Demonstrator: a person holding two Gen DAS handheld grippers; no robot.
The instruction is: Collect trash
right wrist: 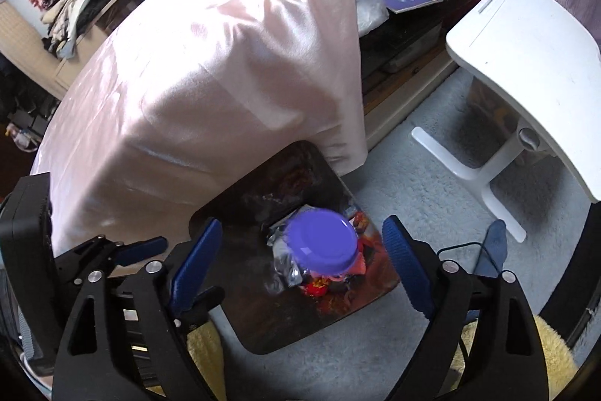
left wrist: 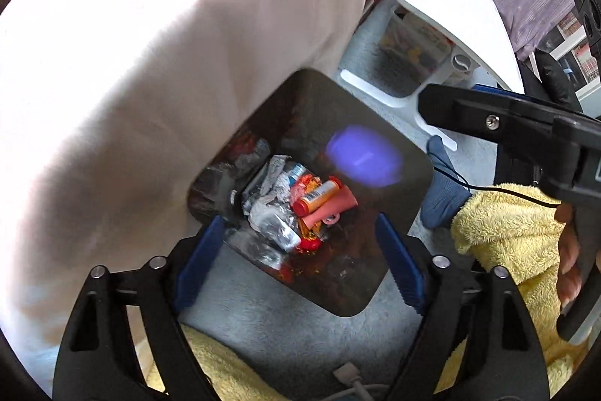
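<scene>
Fingers of both grippers stand wide apart with nothing pressed between them: left gripper (left wrist: 300, 262) and right gripper (right wrist: 302, 267) both hang over the dark rounded-square waste bin (left wrist: 390, 273) on the pale carpet. A blurred purple round plastic lid (right wrist: 321, 241) appears in mid-air just above the wrappers and orange tube (left wrist: 317, 194) heaped in the bin's middle, touching neither pad (right wrist: 195, 262). Judgement: release looks correctly centred. Recommend keeping the jaws spread and lifting straight up, clear of the pink satin cover (right wrist: 210, 70) on the left.

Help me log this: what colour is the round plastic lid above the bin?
Purple round plastic lid, clearest in the right wrist view.
</scene>
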